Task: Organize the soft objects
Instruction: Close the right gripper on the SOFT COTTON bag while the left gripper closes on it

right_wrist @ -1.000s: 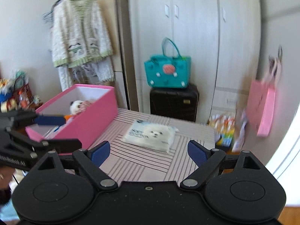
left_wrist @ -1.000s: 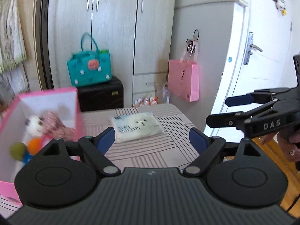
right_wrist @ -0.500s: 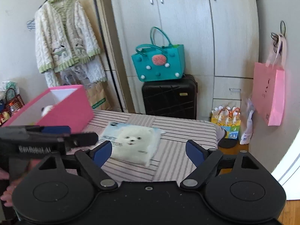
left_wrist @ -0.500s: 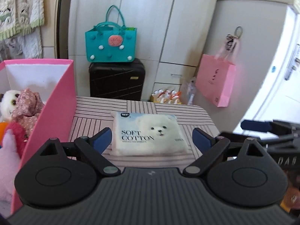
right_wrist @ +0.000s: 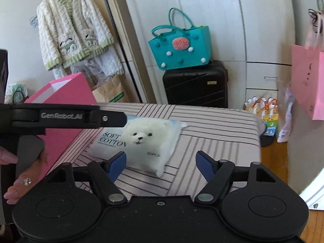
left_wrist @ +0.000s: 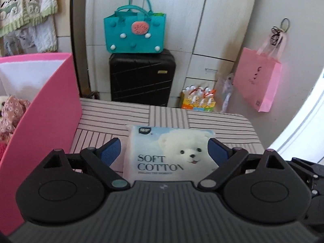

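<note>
Both hand-held grippers, left (left_wrist: 164,148) and right (right_wrist: 161,162), gape level toward the cotton pack (left_wrist: 170,154).

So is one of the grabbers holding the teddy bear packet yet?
No, nothing is held. The left gripper is open with the cotton pack between its fingers, not pinched. The right gripper is open and empty too.

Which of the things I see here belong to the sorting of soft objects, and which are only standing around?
Belong to the job:
- soft cotton pack, lying on the striped table
- pink box, plush toys inside
- left claw, open
- right claw, open

Only standing around:
- teal bag
- black suitcase
- pink paper bag
- cardigan
</note>
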### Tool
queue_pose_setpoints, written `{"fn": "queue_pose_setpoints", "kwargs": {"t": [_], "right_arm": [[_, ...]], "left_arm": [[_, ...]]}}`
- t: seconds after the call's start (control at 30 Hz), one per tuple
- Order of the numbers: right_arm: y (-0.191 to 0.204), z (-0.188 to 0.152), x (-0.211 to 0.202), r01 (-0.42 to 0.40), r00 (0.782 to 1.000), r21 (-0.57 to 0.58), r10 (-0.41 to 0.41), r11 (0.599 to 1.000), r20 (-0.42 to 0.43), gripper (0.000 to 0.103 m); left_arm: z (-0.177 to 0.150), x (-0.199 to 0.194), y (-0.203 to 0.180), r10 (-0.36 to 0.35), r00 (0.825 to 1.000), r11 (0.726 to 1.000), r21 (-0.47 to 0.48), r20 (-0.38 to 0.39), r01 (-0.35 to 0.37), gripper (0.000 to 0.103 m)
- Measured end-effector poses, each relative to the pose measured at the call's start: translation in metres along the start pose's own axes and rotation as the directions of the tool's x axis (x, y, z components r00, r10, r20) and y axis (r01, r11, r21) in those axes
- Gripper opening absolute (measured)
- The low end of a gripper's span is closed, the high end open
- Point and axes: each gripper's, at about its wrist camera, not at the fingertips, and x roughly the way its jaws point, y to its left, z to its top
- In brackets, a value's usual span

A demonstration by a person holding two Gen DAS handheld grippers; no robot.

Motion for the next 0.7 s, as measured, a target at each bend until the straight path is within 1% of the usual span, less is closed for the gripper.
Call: {"fn": "queue_pose_setpoints", "kwargs": {"t": [0.1, 0.23, 0.3, 0.37, 0.43, 0.47, 0.53, 0.6, 0.63, 0.67, 0.7], "right_arm": [[0.003, -0.001, 0.011, -0.005, 1.0, -0.014, 0.005, 1.0, -0.011, 0.079], [0.006, -0.004, 0.021, -0.004, 0.999, -0.034, 0.002, 0.999, -0.039, 0.063], [0.006, -0.006, 0.023, -0.005, 0.999, -0.032, 0.003, 0.999, -0.045, 0.061], [0.006, -0.008, 0.023, -0.002, 0.999, -0.041, 0.0, 0.999, -0.039, 0.061], [0.005, -0.008, 0.023, 0.001, 0.999, -0.036, -0.002, 0.999, -0.035, 0.057], [0.004, -0.008, 0.023, 0.0, 0.999, -0.03, -0.001, 1.0, -0.034, 0.054], [0.002, -0.008, 0.023, -0.014, 0.999, -0.02, 0.014, 1.0, -0.036, 0.036], [0.002, -0.009, 0.022, -0.021, 0.999, -0.01, 0.021, 1.0, -0.037, 0.032], [0.003, -0.01, 0.022, -0.017, 0.999, -0.011, 0.016, 1.0, -0.036, 0.029], [0.002, -0.01, 0.021, -0.018, 0.999, -0.006, 0.017, 1.0, -0.036, 0.028], [0.003, -0.01, 0.019, -0.019, 0.999, 0.003, 0.02, 1.0, -0.038, 0.026]], "left_arm": [[-0.001, 0.006, 0.003, 0.017, 1.0, 1.0, -0.013, -0.008, -0.017, 0.093], [-0.002, 0.013, 0.006, 0.037, 0.999, 0.999, -0.021, -0.025, -0.038, 0.092], [-0.002, 0.015, 0.007, 0.044, 0.999, 0.998, -0.032, -0.032, -0.045, 0.091], [-0.003, 0.017, 0.009, 0.036, 0.999, 0.998, -0.049, -0.035, -0.038, 0.089], [-0.004, 0.019, 0.01, 0.022, 0.999, 0.998, -0.057, -0.047, -0.025, 0.079], [-0.005, 0.02, 0.009, 0.014, 0.999, 0.998, -0.056, -0.051, -0.017, 0.071], [-0.009, 0.023, 0.006, 0.016, 0.998, 0.999, -0.041, -0.062, -0.019, 0.064], [-0.011, 0.023, 0.002, 0.037, 0.998, 0.999, -0.018, -0.05, -0.038, 0.055], [-0.012, 0.023, 0.0, 0.043, 0.998, 0.999, -0.006, -0.049, -0.043, 0.053], [-0.013, 0.023, 0.001, 0.037, 0.998, 0.999, -0.013, -0.053, -0.038, 0.046], [-0.013, 0.022, 0.003, 0.033, 0.998, 0.999, -0.026, -0.052, -0.034, 0.041]]}}
